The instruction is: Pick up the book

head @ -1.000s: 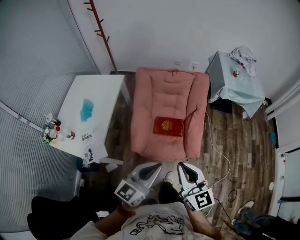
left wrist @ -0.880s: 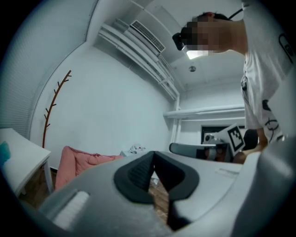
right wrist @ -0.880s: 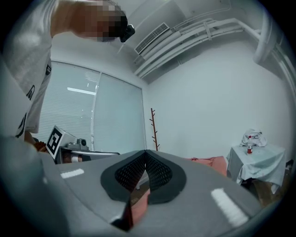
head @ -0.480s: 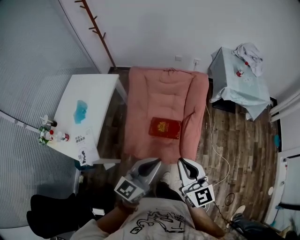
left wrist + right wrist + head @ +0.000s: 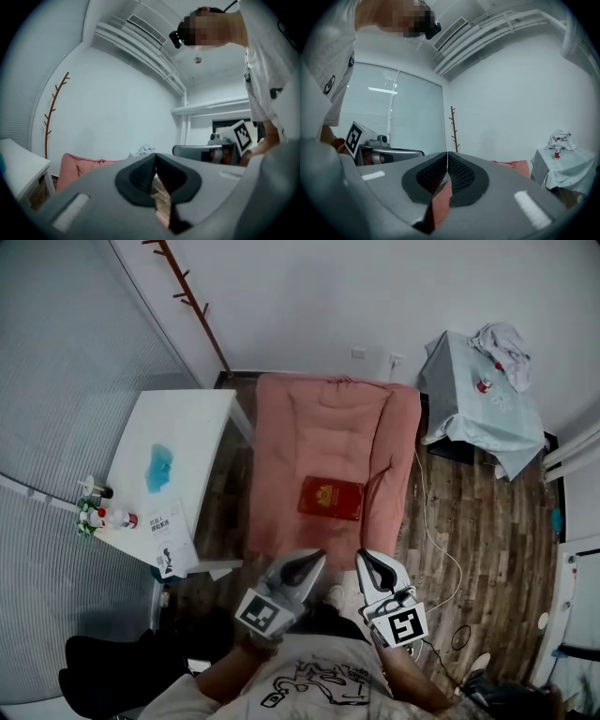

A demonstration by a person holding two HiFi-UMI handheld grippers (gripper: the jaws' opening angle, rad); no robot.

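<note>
Left claw (image 5: 312, 559), right claw (image 5: 366, 559): both closed

No legible text; leaflet (image 5: 169, 531) print, book (image 5: 331, 498) emblem too small.

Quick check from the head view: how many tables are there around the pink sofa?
2. A white table stands left of the pink sofa. A cloth-covered table stands to the sofa's right, near the wall. Others may be hidden outside the frame.
</note>
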